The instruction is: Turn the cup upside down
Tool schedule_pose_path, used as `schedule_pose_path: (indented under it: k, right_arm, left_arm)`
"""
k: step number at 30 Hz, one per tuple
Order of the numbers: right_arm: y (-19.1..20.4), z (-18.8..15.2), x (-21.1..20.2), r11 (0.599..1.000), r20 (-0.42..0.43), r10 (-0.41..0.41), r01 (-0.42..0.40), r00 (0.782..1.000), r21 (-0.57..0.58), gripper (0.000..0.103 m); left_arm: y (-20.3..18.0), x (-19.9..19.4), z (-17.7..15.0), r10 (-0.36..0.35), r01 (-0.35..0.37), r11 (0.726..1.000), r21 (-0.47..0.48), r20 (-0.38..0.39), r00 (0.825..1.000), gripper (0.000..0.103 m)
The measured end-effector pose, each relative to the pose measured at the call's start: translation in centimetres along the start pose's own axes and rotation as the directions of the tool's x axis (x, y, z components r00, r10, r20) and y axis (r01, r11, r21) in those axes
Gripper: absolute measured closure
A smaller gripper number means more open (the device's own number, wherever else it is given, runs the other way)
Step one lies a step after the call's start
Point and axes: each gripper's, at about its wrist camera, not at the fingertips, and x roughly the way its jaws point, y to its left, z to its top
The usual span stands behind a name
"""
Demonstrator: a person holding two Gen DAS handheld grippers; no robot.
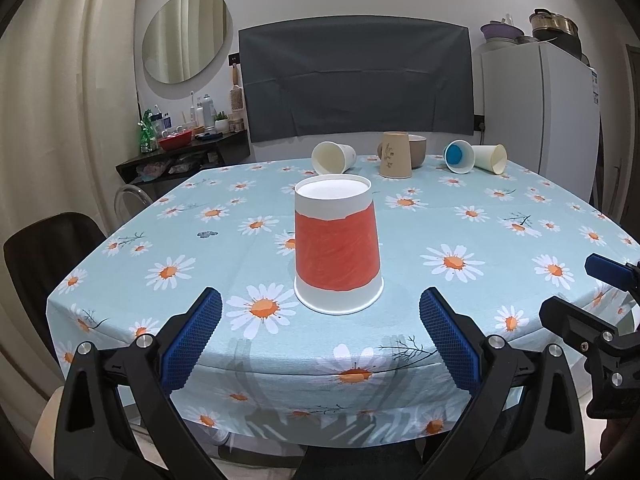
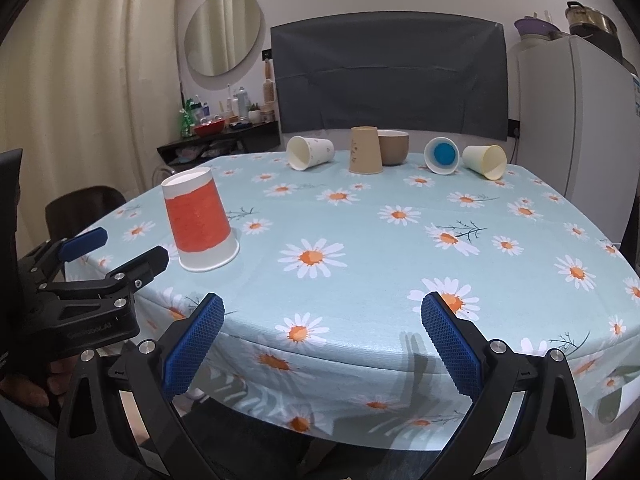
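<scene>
1. The red cup [image 1: 337,245] stands upside down on the surface [image 1: 440,216], its wide rim flat on the daisy-print cloth and its white base facing up.
2. The left tongs [image 1: 320,312] are released: the two blue-padded fingers [image 1: 192,340] are spread wide with nothing between them, and the red cup sits straight ahead of the gap, just beyond the fingertips and not touching them.
3. The right tongs [image 2: 322,318] are likewise released, fingers wide apart and gripping nothing, held over the near edge of the surface.
4. Seen from the right tongs, the red cup [image 2: 199,220] is ahead and off to the left, well apart from the right fingertips; the left tongs [image 2: 120,250] show at the far left of that view, their tips just short of the cup.
5. Seen from the left tongs, the right tongs [image 1: 576,292] appear at the right edge, apart from the red cup.
6. Far ahead of both tongs, along the back edge of the surface, stands a row of other cups: a white cup [image 1: 333,157] on its side, a tan cup [image 1: 395,155] upside down just in front of a brown bowl [image 1: 418,150], a blue-lined cup [image 1: 459,156] on its side, and a pale yellow cup [image 1: 490,158] on its side.
</scene>
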Motion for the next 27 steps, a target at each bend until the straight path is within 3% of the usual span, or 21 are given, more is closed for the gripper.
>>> schedule_pose_path:
  k: [27]
  right_arm:
    - [0.33,-0.03,-0.04,0.999,-0.009,-0.023,0.023,1.0,-0.034,0.008]
  left_arm:
    - [0.07,0.25,-0.16,-0.002,0.002,1.0,-0.014,-0.024,1.0,0.006]
